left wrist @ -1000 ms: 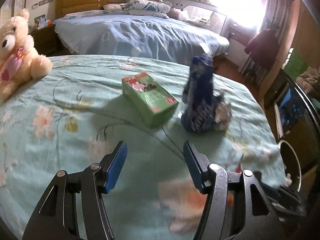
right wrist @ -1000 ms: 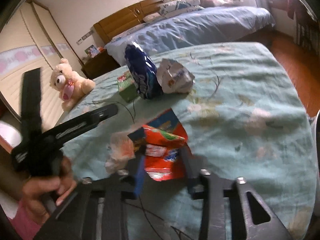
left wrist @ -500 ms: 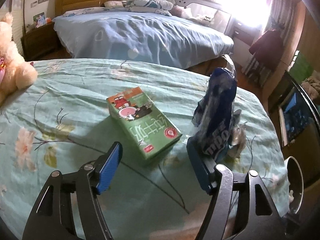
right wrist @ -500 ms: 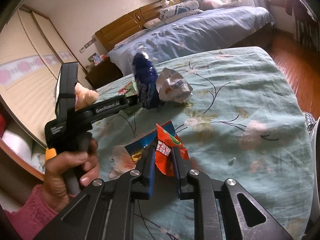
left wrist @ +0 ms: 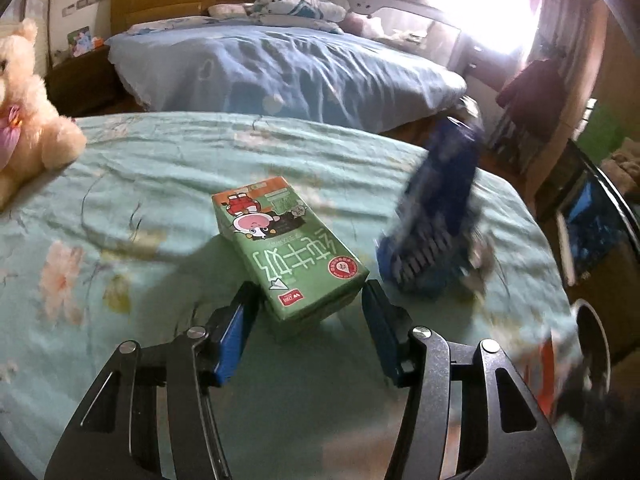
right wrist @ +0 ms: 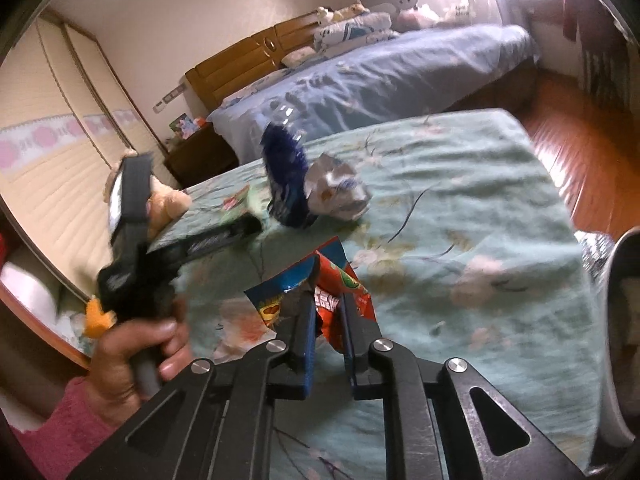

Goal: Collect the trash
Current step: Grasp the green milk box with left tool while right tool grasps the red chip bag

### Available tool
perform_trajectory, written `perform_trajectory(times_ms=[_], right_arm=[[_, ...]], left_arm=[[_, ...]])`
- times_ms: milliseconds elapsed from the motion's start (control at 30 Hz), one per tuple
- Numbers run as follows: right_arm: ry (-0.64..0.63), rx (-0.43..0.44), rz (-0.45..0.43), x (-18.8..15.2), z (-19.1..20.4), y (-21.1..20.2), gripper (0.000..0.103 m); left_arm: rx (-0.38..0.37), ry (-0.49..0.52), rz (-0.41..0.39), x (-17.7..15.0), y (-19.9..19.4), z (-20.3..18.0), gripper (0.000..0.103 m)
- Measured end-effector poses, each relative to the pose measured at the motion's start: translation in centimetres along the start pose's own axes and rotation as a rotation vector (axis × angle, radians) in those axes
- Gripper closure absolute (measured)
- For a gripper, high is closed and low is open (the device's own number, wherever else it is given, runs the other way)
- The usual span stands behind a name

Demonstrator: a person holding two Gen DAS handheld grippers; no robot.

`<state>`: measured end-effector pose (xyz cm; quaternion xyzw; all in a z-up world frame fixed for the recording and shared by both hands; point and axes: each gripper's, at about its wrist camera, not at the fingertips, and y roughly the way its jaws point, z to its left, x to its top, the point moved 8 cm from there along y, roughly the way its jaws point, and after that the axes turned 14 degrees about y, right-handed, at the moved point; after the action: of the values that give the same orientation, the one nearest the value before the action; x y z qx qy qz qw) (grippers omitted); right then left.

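Left claw (left wrist: 310, 300) jaws closing around green milk carton (left wrist: 286, 252), mid-bed; pads not yet touching. Dark blue bag (left wrist: 436, 216) leans just right of it. Right claw (right wrist: 326, 312) clamps red snack wrapper (right wrist: 340, 292) near front edge. Risk: carton lies askew, could twist free.

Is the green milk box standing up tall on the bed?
No, the green milk box lies flat on the flowery bedspread, its printed face turned up.

The green milk carton (left wrist: 289, 254) bears large white Chinese characters, "纯牛奶", seen upside down.
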<state>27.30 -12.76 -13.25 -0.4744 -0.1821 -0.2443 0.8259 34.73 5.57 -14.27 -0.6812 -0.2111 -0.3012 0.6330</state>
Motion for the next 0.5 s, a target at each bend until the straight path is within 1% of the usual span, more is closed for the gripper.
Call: perform_trajectory(times_ms=[133, 167, 233, 267, 333, 367, 400, 433, 467, 500], right_arm=[[-0.015, -0.019, 0.003, -0.4, -0.5, -0.1, 0.092], [-0.010, -0.021, 0.014, -0.7, -0.8, 0.1, 0.092], [-0.004, -0.023, 0.024, -1.3, -1.1, 0.2, 0.093], [-0.002, -0.023, 0.027, -1.5, -1.1, 0.1, 0.093], [-0.002, -0.025, 0.026, -1.9, -1.1, 0.0, 0.093], [-0.002, -0.025, 0.026, -2.1, -1.0, -0.1, 0.093], [0.000, -0.025, 0.027, -2.1, -0.9, -0.2, 0.093], [0.002, -0.024, 0.026, -2.2, -0.8, -0.2, 0.093], [0.004, -0.023, 0.025, -2.2, -0.7, -0.4, 0.093], [0.006, -0.021, 0.024, -2.1, -0.7, -0.5, 0.093]], left_arm=[[-0.081, 0.012, 0.016, -3.3, -2.6, -0.4, 0.049], [-0.095, 0.008, 0.017, -4.3, -3.5, -0.3, 0.049], [-0.101, -0.001, 0.024, -5.6, -4.6, -0.1, 0.049], [-0.095, -0.015, 0.028, -6.2, -5.1, 0.1, 0.049], [-0.070, -0.048, 0.040, -7.0, -5.7, 0.5, 0.043], [-0.059, -0.058, 0.036, -7.1, -6.0, 0.6, 0.039], [-0.032, -0.065, 0.030, -7.1, -6.1, 0.8, 0.031], [-0.009, -0.069, 0.031, -7.0, -6.1, 0.8, 0.026], [0.011, -0.077, 0.030, -6.8, -6.1, 0.8, 0.023], [0.014, -0.079, 0.028, -6.6, -6.0, 0.7, 0.023]])
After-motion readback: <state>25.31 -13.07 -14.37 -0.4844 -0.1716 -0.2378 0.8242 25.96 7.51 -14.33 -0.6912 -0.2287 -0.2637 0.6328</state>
